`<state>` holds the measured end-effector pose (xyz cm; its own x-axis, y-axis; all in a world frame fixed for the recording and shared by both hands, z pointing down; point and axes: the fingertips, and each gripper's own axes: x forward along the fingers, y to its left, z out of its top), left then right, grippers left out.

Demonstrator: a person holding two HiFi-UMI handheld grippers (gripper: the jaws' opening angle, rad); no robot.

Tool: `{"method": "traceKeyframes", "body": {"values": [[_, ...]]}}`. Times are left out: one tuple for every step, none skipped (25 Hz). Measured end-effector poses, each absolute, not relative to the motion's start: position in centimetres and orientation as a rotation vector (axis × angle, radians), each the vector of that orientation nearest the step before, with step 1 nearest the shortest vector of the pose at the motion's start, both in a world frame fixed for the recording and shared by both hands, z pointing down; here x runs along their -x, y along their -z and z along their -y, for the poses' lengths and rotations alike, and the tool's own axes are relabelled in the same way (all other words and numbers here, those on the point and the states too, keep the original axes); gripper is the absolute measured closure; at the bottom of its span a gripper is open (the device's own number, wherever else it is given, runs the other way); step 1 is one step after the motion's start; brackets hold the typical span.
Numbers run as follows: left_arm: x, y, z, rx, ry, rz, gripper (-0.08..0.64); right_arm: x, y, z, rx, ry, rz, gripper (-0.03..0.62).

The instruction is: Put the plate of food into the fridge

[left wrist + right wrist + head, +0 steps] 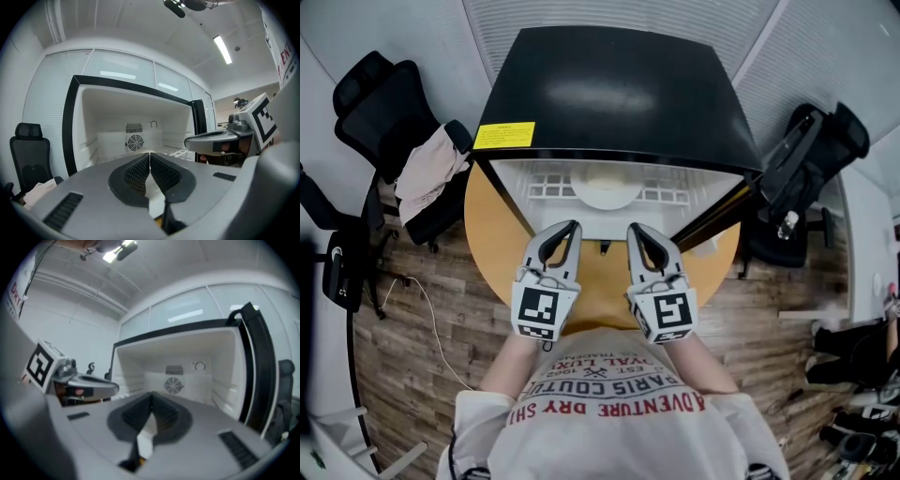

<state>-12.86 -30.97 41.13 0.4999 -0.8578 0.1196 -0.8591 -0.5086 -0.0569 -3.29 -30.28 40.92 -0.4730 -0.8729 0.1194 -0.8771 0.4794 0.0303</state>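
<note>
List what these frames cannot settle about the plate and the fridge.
- plate: the head view shows only its front part; the top of the fridge hides the rest, food included.
- shelf: in the gripper views, the left gripper and right gripper block it with their own bodies.
- yellow label: head view, print too small to read.
</note>
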Motion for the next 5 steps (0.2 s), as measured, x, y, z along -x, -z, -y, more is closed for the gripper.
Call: {"method": "traceKeyframes", "body": {"values": [[12.87, -41.13, 30.96, -2.71, -0.205, 1.552, 0.531, 3.2, -40.77, 30.26, -1.555, -0.044, 2.593, 0.565], [12.88, -41.12, 30.96, -2.708, -0.203, 1.553, 0.531, 3.15, -40.63, 30.26, -1.563, -0.034, 2.589, 0.565], [12.89, -41.11, 31.0, -2.706, -0.2, 1.553, 0.531, 3.14, -40.5, 30.29, -1.567, -0.019, 2.589, 0.565], [12.88, -41.09, 31.06, -2.704, -0.197, 1.553, 0.531, 3.16, -40.38, 30.33, -1.569, -0.003, 2.592, 0.565], [12.88, -41.06, 31.12, -2.703, -0.193, 1.554, 0.531, 3.2, -40.27, 30.37, -1.57, 0.013, 2.597, 0.565]]}}
